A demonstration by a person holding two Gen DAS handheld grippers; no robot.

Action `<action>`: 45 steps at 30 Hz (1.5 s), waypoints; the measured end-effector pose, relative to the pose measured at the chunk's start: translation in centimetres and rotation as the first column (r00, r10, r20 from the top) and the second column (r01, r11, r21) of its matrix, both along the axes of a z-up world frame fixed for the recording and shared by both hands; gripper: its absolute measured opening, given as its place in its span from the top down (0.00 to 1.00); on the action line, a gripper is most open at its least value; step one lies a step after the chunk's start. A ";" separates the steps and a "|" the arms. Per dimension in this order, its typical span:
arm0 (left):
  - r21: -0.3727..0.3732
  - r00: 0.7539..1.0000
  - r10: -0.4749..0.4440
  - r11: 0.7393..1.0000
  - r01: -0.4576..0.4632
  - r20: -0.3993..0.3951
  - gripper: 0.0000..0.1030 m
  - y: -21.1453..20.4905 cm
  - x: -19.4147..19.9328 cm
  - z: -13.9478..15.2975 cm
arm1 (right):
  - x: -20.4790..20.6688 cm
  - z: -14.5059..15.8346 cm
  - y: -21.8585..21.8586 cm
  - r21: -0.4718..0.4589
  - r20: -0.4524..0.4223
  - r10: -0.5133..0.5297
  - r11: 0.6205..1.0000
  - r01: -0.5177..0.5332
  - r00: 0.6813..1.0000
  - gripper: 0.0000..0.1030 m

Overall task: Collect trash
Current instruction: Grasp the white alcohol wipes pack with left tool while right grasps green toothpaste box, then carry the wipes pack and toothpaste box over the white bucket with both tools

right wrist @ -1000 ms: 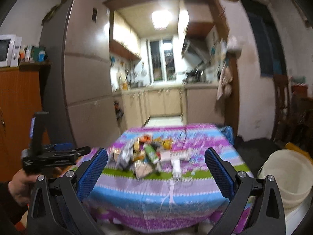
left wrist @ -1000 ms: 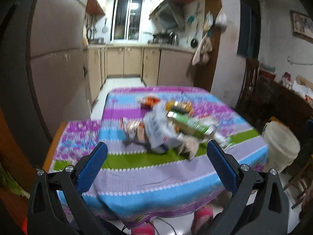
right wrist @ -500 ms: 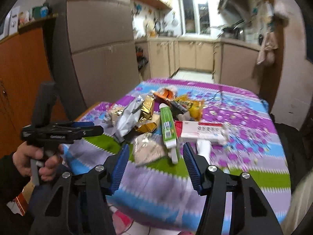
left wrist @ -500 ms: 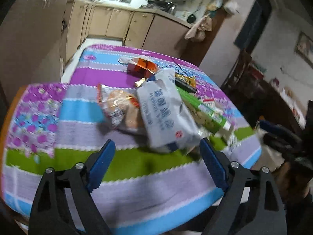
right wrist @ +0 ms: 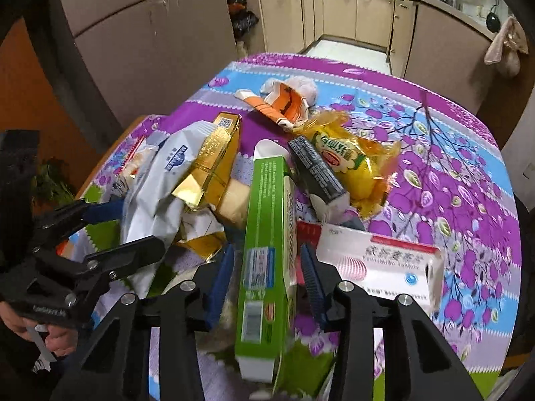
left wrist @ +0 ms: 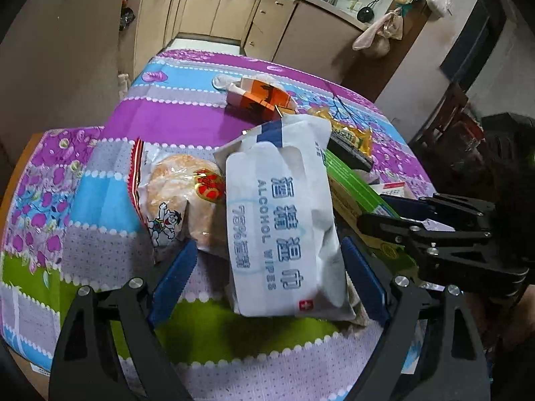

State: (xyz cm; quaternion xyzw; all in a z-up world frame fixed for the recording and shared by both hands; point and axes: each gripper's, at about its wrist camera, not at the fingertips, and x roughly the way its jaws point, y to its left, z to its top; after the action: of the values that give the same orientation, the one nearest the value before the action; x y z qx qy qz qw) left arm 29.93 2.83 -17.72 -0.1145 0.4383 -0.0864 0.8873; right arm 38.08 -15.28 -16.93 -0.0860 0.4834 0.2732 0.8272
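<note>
Both my hand-held grippers now down over bench (left wrist: 100,207), pile fills frames; earlier whole bench sat far off.

Task barely begun: all trash still heaped on bench, nothing collected.

Right hand-held gripper (right wrist: 267,264), lower centre, jaws just been closing, green box (right wrist: 267,234) between them; pads close beside box, contact not certain.

Left hand-held gripper (left wrist: 267,277) spread wide, jaws narrowed slightly, straddling white wipes pack (left wrist: 284,220) at lower centre, not pinching it.

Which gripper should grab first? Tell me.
Right, probably. The right gripper closely brackets the green box, its jaws just closing. The left gripper straddles the alcohol wipes pack more loosely.
</note>
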 end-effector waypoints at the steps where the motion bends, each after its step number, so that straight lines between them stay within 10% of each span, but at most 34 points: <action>1: 0.006 1.000 -0.004 1.000 0.004 -0.002 0.26 -0.1 0.0 0.0 | 0.2 -0.1 0.4 -0.011 0.002 0.002 1.000 -0.002 1.000 0.62; 8: -0.023 1.000 -0.005 1.000 0.005 -0.008 0.54 0.0 -0.3 -0.9 | -0.1 -0.3 0.6 -0.005 0.052 -0.055 0.998 0.056 0.997 0.75; 18: -0.017 0.993 0.015 1.000 -0.013 0.118 0.58 0.2 -3.4 2.0 | -6.9 4.1 -2.1 0.148 0.284 -0.203 0.975 0.167 0.937 0.75; 35: 0.048 0.896 -0.168 0.986 0.163 0.411 0.58 -9.1 -9.3 13.4 | -22.4 14.4 -13.4 0.287 0.592 -0.520 0.850 0.441 0.616 0.75; 45: 0.057 0.806 -0.391 0.910 0.410 0.445 0.58 -21.9 -9.3 15.7 | -28.2 17.1 -27.0 0.304 0.613 -0.667 0.693 0.653 0.423 0.75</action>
State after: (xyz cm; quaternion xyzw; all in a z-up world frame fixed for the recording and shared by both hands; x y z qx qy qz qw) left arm 20.66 -19.11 -2.03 -0.0151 0.2348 -0.3045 0.9230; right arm 9.85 -42.26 0.21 0.0242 0.1346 -0.1206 0.9832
